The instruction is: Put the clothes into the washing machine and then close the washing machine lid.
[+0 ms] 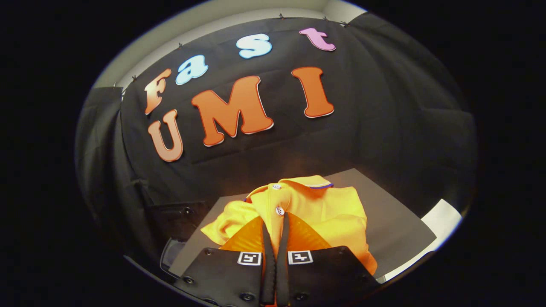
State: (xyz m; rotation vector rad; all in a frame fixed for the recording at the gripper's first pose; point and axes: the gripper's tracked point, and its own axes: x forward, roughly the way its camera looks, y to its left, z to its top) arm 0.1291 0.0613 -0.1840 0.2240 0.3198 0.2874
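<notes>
Yellow shirt lies bunched on grey board, right at fingers and just past them; gripper fingers close together, pinching shirt cloth near button strip, it seems; shirt soft, light, floppy, will sag and drag; good hold: thick fold by buttons or collar; dark box beside board, maybe washer.

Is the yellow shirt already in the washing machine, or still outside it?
Outside. The yellow shirt lies bunched on the grey mat, its placket pinched between the fingers of the gripper, which are closed on the fabric.
</notes>
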